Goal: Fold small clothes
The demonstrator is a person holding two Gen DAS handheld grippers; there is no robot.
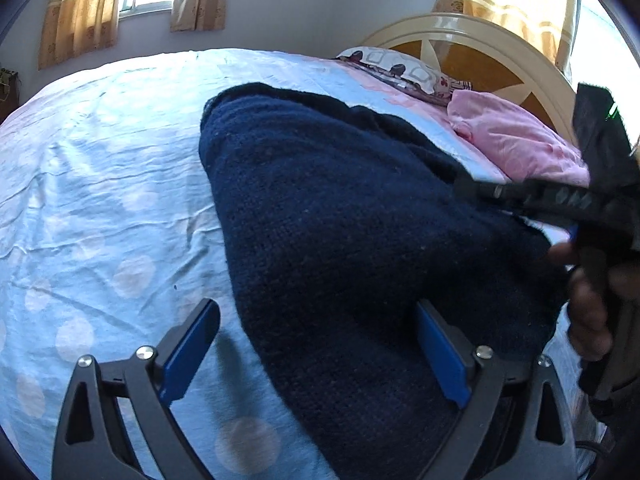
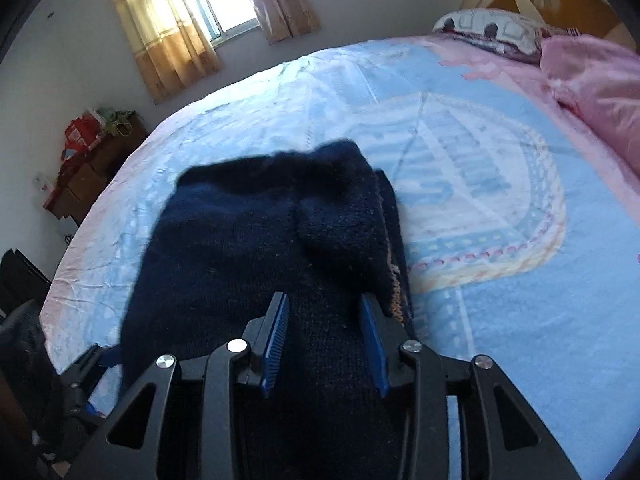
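My left claw (image 1: 316, 354) gapes wide over the navy knit (image 1: 340, 220); my right claw (image 2: 324, 344), half open, straddles it on the bed (image 2: 500, 300), gripping nothing.

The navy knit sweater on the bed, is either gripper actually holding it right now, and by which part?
Neither holds it. The left gripper and right gripper are open over the navy sweater, pads not pressing.

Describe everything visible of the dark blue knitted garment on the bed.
The navy knitted garment looks like thick wool, partly folded, one layer doubled over another. A tan patterned patch shows at its right edge in the right wrist view. It lies on the light blue bedsheet. The left tongs stand wide open over its near edge; the right tongs straddle it, not clamped.
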